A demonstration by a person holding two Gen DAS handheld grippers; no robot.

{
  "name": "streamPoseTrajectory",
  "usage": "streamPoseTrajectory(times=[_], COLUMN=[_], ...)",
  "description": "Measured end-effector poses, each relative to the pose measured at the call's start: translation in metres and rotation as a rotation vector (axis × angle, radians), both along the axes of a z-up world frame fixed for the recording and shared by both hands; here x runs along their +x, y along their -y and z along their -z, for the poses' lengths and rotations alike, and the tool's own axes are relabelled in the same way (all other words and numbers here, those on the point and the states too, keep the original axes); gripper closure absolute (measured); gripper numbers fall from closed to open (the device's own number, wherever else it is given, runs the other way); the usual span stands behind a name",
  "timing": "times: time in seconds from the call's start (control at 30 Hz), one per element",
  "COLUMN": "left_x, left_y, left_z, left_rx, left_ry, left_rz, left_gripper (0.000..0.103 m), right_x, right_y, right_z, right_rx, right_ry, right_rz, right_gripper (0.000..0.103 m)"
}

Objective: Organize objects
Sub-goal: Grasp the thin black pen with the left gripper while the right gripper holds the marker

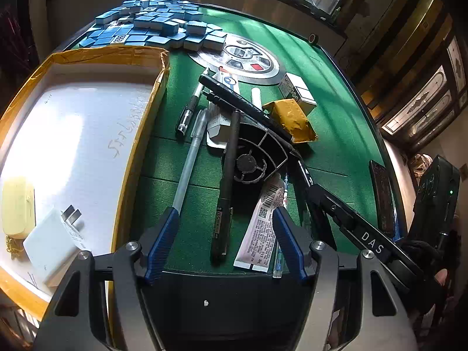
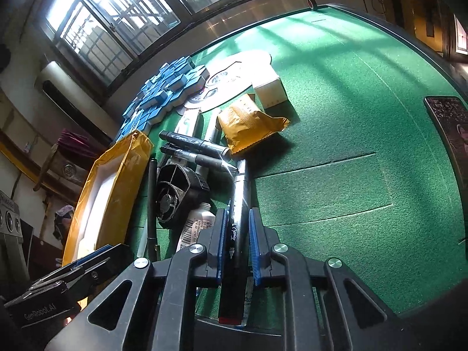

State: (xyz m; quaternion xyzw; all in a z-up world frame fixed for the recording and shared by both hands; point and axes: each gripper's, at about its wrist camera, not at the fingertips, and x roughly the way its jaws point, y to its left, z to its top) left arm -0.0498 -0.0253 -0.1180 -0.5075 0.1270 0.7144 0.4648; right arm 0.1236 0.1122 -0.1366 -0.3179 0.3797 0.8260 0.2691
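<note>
A pile of small items lies on the green felt table [image 1: 336, 134]: pens, a black marker [image 1: 225, 213], a white tube [image 1: 260, 231], a small black fan [image 1: 251, 158] and a yellow packet [image 1: 292, 120]. My left gripper [image 1: 225, 219] is open above the black marker and tube, empty. My right gripper [image 2: 237, 225] is shut on a black Touch marker [image 2: 239, 210], which lies along its fingers. The right gripper also shows in the left wrist view [image 1: 318, 201], at the marker's end. A yellow-taped cardboard box [image 1: 84, 134] at the left holds a white charger [image 1: 52, 242] and a pale yellow item [image 1: 17, 204].
Blue mahjong tiles [image 1: 152, 23] are heaped at the far left of the table. A round control panel [image 1: 242, 58] sits at the table centre, with a white carton [image 1: 295, 90] beside it. A dark phone [image 2: 450, 120] lies at the right edge. Open felt lies to the right.
</note>
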Motion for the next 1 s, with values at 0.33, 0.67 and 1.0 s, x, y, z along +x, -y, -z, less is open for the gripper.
streamPoseTrajectory(times=[0.33, 0.67, 1.0], left_x=[-0.005, -0.006, -0.017], left_y=[-0.022, -0.033, -0.012], left_z=[0.01, 0.034, 0.016], left_rx=[-0.056, -0.117, -0.025], left_ry=[-0.022, -0.012, 0.123], left_rz=[0.015, 0.028, 0.017], left_gripper=[0.049, 0.091, 0.091], right_x=[-0.005, -0.006, 0.001], right_y=[0.004, 0.003, 0.008], right_z=[0.006, 0.006, -0.01], right_rx=[0.015, 0.011, 0.062], right_ry=[0.017, 0.014, -0.018], right_rz=[-0.041, -0.047, 0.006], right_gripper=[0.09, 0.09, 0.09])
